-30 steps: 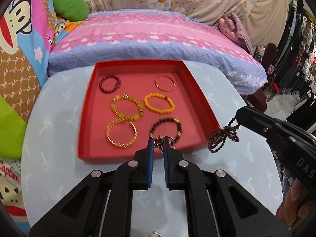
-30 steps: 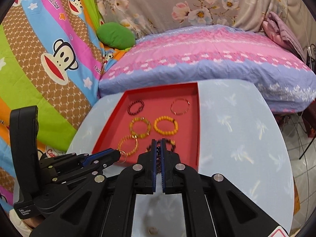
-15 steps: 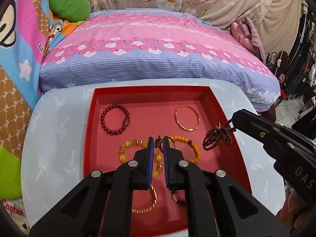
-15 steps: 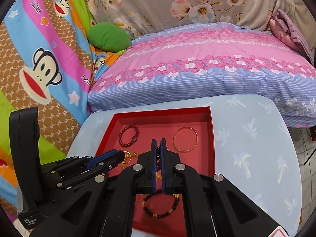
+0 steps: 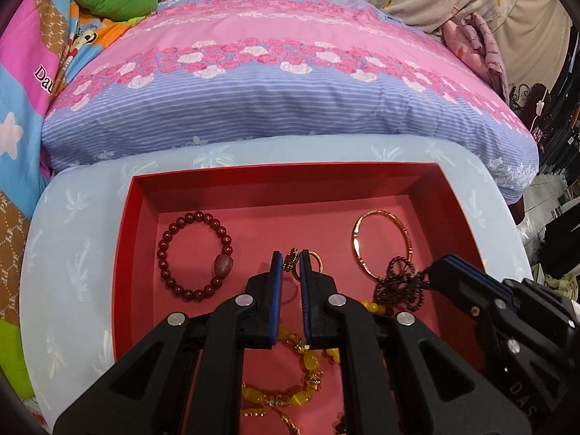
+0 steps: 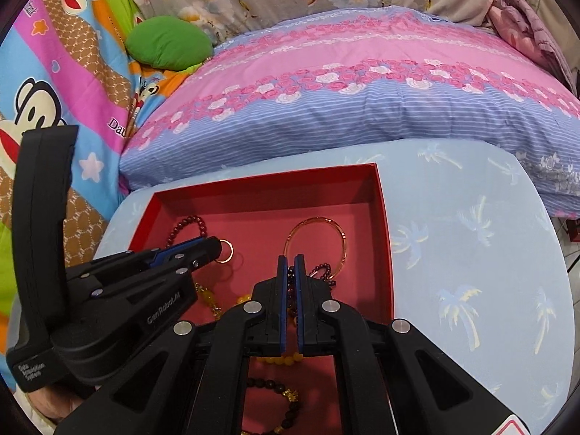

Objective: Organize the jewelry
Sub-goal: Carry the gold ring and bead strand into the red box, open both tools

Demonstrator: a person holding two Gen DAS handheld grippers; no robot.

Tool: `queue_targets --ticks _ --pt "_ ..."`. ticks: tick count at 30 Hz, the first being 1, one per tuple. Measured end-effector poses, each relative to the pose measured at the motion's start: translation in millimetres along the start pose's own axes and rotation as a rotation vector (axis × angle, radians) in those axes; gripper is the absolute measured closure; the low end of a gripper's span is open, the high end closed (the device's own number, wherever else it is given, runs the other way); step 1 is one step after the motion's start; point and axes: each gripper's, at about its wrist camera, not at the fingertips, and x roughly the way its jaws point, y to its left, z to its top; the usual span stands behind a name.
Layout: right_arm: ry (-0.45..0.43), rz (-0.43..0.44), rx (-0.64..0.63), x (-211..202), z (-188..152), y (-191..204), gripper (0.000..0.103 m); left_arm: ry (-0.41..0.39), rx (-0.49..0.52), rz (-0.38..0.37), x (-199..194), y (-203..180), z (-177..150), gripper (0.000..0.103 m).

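Note:
A red tray (image 5: 137,224) on the light blue table holds several bracelets. My left gripper (image 5: 290,261) is shut on a small ring with a beaded charm (image 5: 314,261) and holds it over the tray's middle; it also shows in the right wrist view (image 6: 214,250). My right gripper (image 6: 290,264) is shut on a dark beaded bracelet (image 5: 397,284), held bunched over the tray's right side beside a thin gold bangle (image 5: 380,243). A dark red bead bracelet (image 5: 194,255) lies at the tray's back left. Yellow bead bracelets (image 5: 301,373) lie under my left gripper.
A pink and blue striped pillow (image 5: 290,83) lies just behind the table (image 6: 471,253). A green cushion (image 6: 168,41) and a cartoon monkey blanket (image 6: 43,83) are at the back left. A black and gold bead bracelet (image 6: 290,402) lies near the tray's front.
Both grippers have moved forward over the tray, each still holding its piece. The tray's far half now fills the views and the tray's front edge has passed out of sight.

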Motion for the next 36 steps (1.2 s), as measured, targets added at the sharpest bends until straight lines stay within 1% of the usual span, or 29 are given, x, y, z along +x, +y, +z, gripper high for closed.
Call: queue_targets --ticks 3,4,5,6,7,8,11,14,24,29,36 --pt "0.002 -0.007 -0.008 1.0 -1.0 0.5 0.098 0.009 -0.016 0.007 3.7 1.8 -0.7 0.093" --pt "-0.001 -0.01 -0.005 0.4 -1.6 0.4 0.096 0.007 -0.021 0.016 3.4 2.0 -1.2 0.09" --pt "-0.003 -0.011 -0.003 -0.4 -2.4 0.4 0.094 0.001 -0.021 0.027 2.3 1.8 -1.5 0.083" --pt "-0.002 -0.01 -0.003 -0.8 -2.9 1.1 0.092 -0.006 -0.02 0.035 1.1 1.6 -1.7 0.077" --pt "-0.004 -0.009 -0.002 -1.7 -3.8 1.5 0.088 -0.015 -0.021 0.049 -0.7 1.6 -2.0 0.066" --pt "-0.007 -0.01 -0.001 -2.7 -4.6 1.3 0.082 -0.025 -0.021 0.056 -3.0 1.8 -2.1 0.063" --pt "-0.018 -0.009 0.0 -6.7 -6.3 1.3 0.078 -0.029 -0.018 0.052 -7.1 0.9 -2.5 0.063" --pt "-0.025 -0.005 0.0 -11.6 -6.7 1.8 0.076 -0.031 -0.013 0.056 -10.4 -0.7 -4.2 0.063" --pt "-0.059 -0.012 -0.018 -42.9 -13.8 7.7 0.075 -0.058 -0.004 0.056 -37.9 -11.4 -13.9 0.062" --pt "-0.067 -0.007 -0.019 -61.2 -23.2 9.3 0.075 -0.074 0.001 0.053 -59.1 -18.3 -25.9 0.062" --pt "-0.074 -0.006 -0.032 -90.2 -46.4 15.0 0.075 -0.081 -0.006 0.055 -83.7 -25.4 -52.4 0.062"
